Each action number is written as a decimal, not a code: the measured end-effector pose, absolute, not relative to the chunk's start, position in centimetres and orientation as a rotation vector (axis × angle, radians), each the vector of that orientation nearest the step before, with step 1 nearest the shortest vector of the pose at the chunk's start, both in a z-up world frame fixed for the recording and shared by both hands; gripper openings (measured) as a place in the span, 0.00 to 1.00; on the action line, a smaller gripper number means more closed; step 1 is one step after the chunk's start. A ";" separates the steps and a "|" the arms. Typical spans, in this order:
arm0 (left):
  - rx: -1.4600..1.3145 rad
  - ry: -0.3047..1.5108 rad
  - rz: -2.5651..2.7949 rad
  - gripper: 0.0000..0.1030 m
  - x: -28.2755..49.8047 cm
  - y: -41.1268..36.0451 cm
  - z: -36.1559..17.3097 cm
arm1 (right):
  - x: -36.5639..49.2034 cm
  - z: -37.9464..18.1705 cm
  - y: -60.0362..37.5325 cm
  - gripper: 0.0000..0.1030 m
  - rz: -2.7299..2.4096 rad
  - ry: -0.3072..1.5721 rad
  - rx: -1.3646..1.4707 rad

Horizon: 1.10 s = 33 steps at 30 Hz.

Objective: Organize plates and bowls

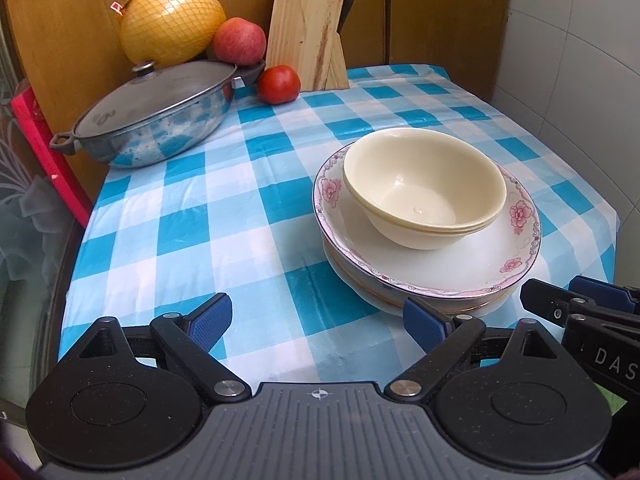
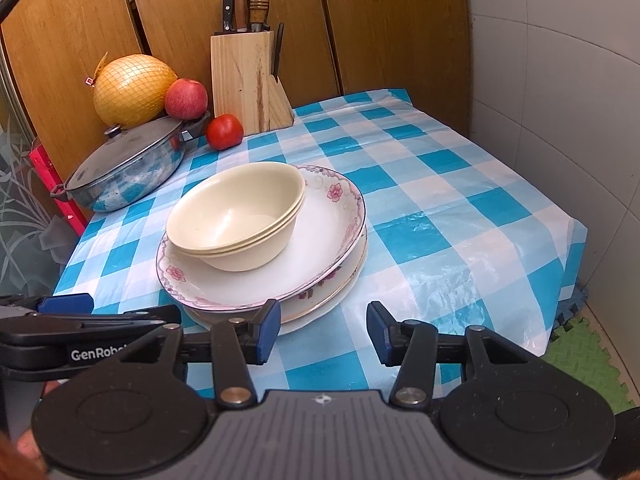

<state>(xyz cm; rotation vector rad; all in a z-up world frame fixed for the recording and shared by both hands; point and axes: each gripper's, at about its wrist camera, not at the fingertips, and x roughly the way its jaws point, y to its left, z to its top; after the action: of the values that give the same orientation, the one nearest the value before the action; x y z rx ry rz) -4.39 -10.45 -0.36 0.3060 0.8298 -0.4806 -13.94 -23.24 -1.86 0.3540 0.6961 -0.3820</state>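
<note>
A stack of cream bowls point(image 1: 424, 196) point(image 2: 236, 220) sits on a stack of floral-rimmed plates point(image 1: 472, 260) point(image 2: 316, 256) on the blue checked tablecloth. My left gripper point(image 1: 318, 324) is open and empty, low at the table's near edge, just left of and in front of the plates. My right gripper point(image 2: 324, 330) is open and empty, in front of the plates' right side. Its left pad point(image 2: 269, 330) is close to the plate rim. Each gripper shows at the edge of the other's view.
A lidded steel pan point(image 1: 148, 120) point(image 2: 124, 168) stands at the back left. Behind it are a netted pomelo point(image 1: 172, 22), an apple point(image 1: 239, 40), a tomato point(image 1: 278, 84) and a wooden knife block point(image 1: 306, 36) point(image 2: 248, 80). A tiled wall point(image 2: 560, 100) is on the right.
</note>
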 end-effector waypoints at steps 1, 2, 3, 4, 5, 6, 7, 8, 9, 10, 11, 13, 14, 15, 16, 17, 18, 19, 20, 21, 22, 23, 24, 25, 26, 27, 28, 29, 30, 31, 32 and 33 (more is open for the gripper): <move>0.305 0.830 -0.478 0.93 -4.4 -10.5 -0.3 | -13.9 -1.9 -23.2 0.44 -0.385 0.696 0.353; 0.303 0.830 -0.477 0.93 -4.4 -10.5 -0.3 | -13.9 -1.9 -23.3 0.44 -0.387 0.697 0.353; 0.301 0.831 -0.476 0.93 -4.4 -10.5 -0.3 | -13.9 -1.9 -23.3 0.44 -0.390 0.697 0.355; 0.299 0.831 -0.475 0.93 -4.4 -10.4 -0.3 | -13.9 -2.0 -23.4 0.44 -0.392 0.697 0.355; 0.299 0.831 -0.475 0.93 -4.4 -10.4 -0.3 | -13.8 -2.0 -23.4 0.44 -0.395 0.698 0.354; 0.298 0.832 -0.474 0.93 -4.4 -10.5 -0.3 | -13.8 -2.0 -23.4 0.44 -0.398 0.698 0.354; 0.298 0.832 -0.473 0.93 -4.4 -10.5 -0.3 | -13.8 -2.0 -23.4 0.45 -0.398 0.699 0.356; 0.298 0.832 -0.472 0.93 -4.4 -10.4 -0.2 | -13.8 -2.0 -23.4 0.45 -0.397 0.699 0.360; 0.298 0.832 -0.471 0.93 -4.4 -10.5 -0.2 | -13.8 -2.0 -23.4 0.45 -0.394 0.699 0.365; 0.299 0.831 -0.472 0.94 -4.4 -10.5 -0.3 | -13.8 -2.0 -23.4 0.45 -0.392 0.699 0.365; 0.301 0.830 -0.472 0.94 -4.5 -10.5 -0.3 | -13.7 -2.0 -23.4 0.45 -0.391 0.699 0.363; 0.304 0.828 -0.473 0.94 -4.6 -10.6 -0.3 | -13.7 -2.1 -23.3 0.45 -0.390 0.699 0.362; 0.305 0.828 -0.474 0.95 -4.7 -10.7 -0.3 | -13.7 -2.1 -23.3 0.45 -0.389 0.699 0.364; 0.306 0.828 -0.474 0.95 -4.7 -10.7 -0.3 | -13.7 -2.1 -23.3 0.45 -0.388 0.698 0.366; 0.307 0.828 -0.475 0.95 -4.7 -10.8 -0.3 | -13.7 -2.1 -23.3 0.45 -0.387 0.698 0.365; 0.309 0.827 -0.476 0.95 -4.8 -10.8 -0.3 | -13.7 -2.0 -23.3 0.45 -0.385 0.697 0.365; 0.309 0.826 -0.474 0.95 -4.8 -10.9 -0.3 | -13.7 -2.0 -23.2 0.45 -0.383 0.696 0.365; 0.310 0.827 -0.473 0.95 -4.8 -10.9 -0.4 | -13.7 -2.0 -23.2 0.45 -0.381 0.696 0.365; 0.310 0.827 -0.472 0.95 -4.8 -10.9 -0.4 | -13.7 -2.0 -23.2 0.45 -0.380 0.696 0.364; 0.309 0.827 -0.473 0.95 -4.8 -10.9 -0.4 | -13.7 -2.0 -23.1 0.45 -0.382 0.698 0.364; 0.309 0.828 -0.474 0.96 -4.8 -10.9 -0.4 | -13.7 -2.0 -23.2 0.45 -0.382 0.698 0.367; 0.311 0.827 -0.471 0.96 -4.8 -10.9 -0.4 | -13.7 -2.0 -23.2 0.45 -0.380 0.698 0.372; 0.313 0.827 -0.469 0.96 -4.8 -11.0 -0.4 | -13.7 -2.1 -23.2 0.45 -0.379 0.697 0.373; 0.312 0.826 -0.468 0.96 -4.8 -11.0 -0.4 | -13.7 -2.0 -23.2 0.45 -0.379 0.695 0.372; 0.311 0.827 -0.467 0.96 -4.8 -11.0 -0.4 | -13.7 -2.0 -23.1 0.45 -0.379 0.694 0.371; 0.312 0.827 -0.467 0.96 -4.8 -11.0 -0.4 | -13.7 -2.0 -23.1 0.45 -0.379 0.694 0.371; 0.314 0.827 -0.468 0.96 -4.8 -11.0 -0.4 | -13.7 -2.0 -23.1 0.45 -0.378 0.695 0.372; 0.314 0.826 -0.467 0.96 -4.8 -11.0 -0.4 | -13.7 -2.1 -23.1 0.45 -0.377 0.695 0.374; 0.314 0.826 -0.467 0.96 -4.8 -11.0 -0.4 | -13.7 -2.0 -23.2 0.45 -0.377 0.694 0.375; 0.314 0.826 -0.467 0.96 -4.8 -11.0 -0.4 | -13.7 -2.0 -23.1 0.45 -0.377 0.694 0.374; 0.313 0.826 -0.467 0.96 -4.8 -11.0 -0.4 | -13.7 -2.0 -23.1 0.45 -0.378 0.693 0.373; 0.313 0.826 -0.467 0.96 -4.8 -11.0 -0.4 | -13.7 -2.0 -23.1 0.45 -0.378 0.694 0.373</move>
<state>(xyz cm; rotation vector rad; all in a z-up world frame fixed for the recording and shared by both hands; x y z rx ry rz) -4.83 -11.00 -0.36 0.3130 0.8263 -0.4672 -13.70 -23.14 -2.03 0.3732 0.6936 -0.3775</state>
